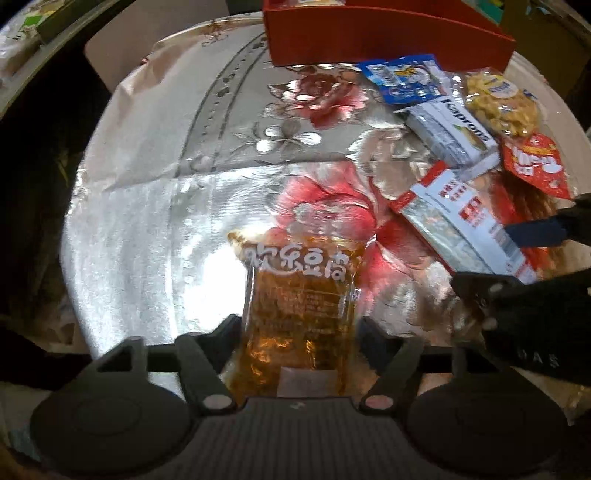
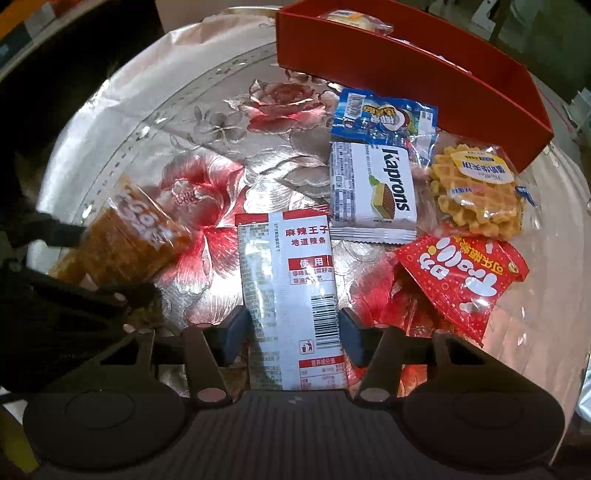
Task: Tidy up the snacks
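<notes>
Evidently little has been sorted: only one wrapped snack (image 2: 354,18) is seen inside the red box (image 2: 424,70), the landmark for what follows. Just in front of the box lie a blue packet (image 2: 384,114), a Kaprons wafer (image 2: 373,192), a waffle pack (image 2: 478,192) and a red pouch (image 2: 461,280), all on the flowered worktop (image 2: 147,122). Nearer, well apart from the box, a white-and-red strip packet (image 2: 295,295) is bracketed by the right tool (image 2: 291,332), its jaws partly closed; whether the pads press cannot be told. Farther from the box, an amber tofu packet (image 1: 299,302) lies between the left tool (image 1: 297,336), whose jaws stand open around it.
</notes>
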`<state>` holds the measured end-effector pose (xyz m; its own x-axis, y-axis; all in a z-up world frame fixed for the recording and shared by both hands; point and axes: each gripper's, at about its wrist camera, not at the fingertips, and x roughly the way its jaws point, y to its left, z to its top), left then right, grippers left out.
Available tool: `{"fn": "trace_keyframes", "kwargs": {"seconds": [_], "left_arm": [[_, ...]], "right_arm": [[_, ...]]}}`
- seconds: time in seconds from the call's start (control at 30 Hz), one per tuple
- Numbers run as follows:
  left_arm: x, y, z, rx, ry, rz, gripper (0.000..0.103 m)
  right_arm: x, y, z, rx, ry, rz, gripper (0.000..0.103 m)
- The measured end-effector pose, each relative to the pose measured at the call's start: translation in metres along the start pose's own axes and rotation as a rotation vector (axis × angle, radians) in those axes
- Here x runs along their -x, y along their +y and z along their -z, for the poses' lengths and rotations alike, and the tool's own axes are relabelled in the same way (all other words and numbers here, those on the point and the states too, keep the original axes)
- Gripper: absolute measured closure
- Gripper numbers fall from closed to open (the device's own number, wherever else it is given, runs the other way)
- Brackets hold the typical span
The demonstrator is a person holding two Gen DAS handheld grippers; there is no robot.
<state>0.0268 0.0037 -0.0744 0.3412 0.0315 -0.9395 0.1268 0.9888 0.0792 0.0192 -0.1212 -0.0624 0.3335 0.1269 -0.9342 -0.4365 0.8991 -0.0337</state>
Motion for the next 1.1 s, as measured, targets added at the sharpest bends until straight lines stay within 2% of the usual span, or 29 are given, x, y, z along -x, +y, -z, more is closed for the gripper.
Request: {"fn": "trace_keyframes", "kwargs": {"seconds": [0.03,0.07,0.1,0.13,0.17,0.23,0.3,0.37,0.47,0.63,0.8,0.97,1.1], "left_arm": [[-0.003,0.001,0.000,0.000,-0.001,-0.018,0.020],[-0.005,0.003,0.001,0.014,0.004,-0.028,0.010],[-0.007,0.005,0.002,0.033,0.011,-0.033,0.003],[-0.011,0.011,0.001,0.053,0.019,-0.024,0.004],[-0.012,0.015,0.001,0.072,0.029,-0.006,0.005],[-0.009,0.017,0.001,0.072,0.023,0.031,0.020],[-0.001,0.010,0.002,0.026,0.008,0.048,0.049],[0.004,0.002,0.005,-0.012,0.008,0.028,0.055],[0.010,0.002,0.001,0.010,0.022,0.019,0.062],[0.036,-0.006,-0.014,0.016,-0.053,0.083,0.063],[0.036,-0.007,-0.035,0.067,-0.058,0.162,0.065],[0.050,-0.007,-0.057,0.068,-0.129,0.206,0.065],[0.055,-0.003,-0.079,0.087,-0.181,0.214,0.065]], "right_arm": [[-0.001,0.001,0.000,0.002,-0.001,0.004,0.036],[-0.002,0.001,0.000,0.006,-0.001,0.008,0.036],[-0.002,0.000,0.000,0.004,-0.002,0.007,0.036],[-0.001,-0.002,-0.001,-0.009,-0.003,0.000,0.035],[-0.001,-0.002,-0.001,-0.013,-0.004,-0.002,0.035],[-0.001,0.001,0.000,-0.007,-0.006,0.008,0.035],[0.000,0.007,0.002,0.030,-0.004,0.026,0.037],[0.003,0.009,0.004,0.037,0.007,0.009,0.043],[0.009,0.003,0.006,0.006,0.012,-0.015,0.045],[0.033,-0.015,-0.001,-0.065,-0.062,-0.024,0.046],[0.049,-0.026,-0.014,-0.111,-0.122,-0.045,0.046],[0.062,-0.044,-0.029,-0.169,-0.188,-0.063,0.047],[0.066,-0.059,-0.039,-0.213,-0.215,-0.053,0.047]]}}
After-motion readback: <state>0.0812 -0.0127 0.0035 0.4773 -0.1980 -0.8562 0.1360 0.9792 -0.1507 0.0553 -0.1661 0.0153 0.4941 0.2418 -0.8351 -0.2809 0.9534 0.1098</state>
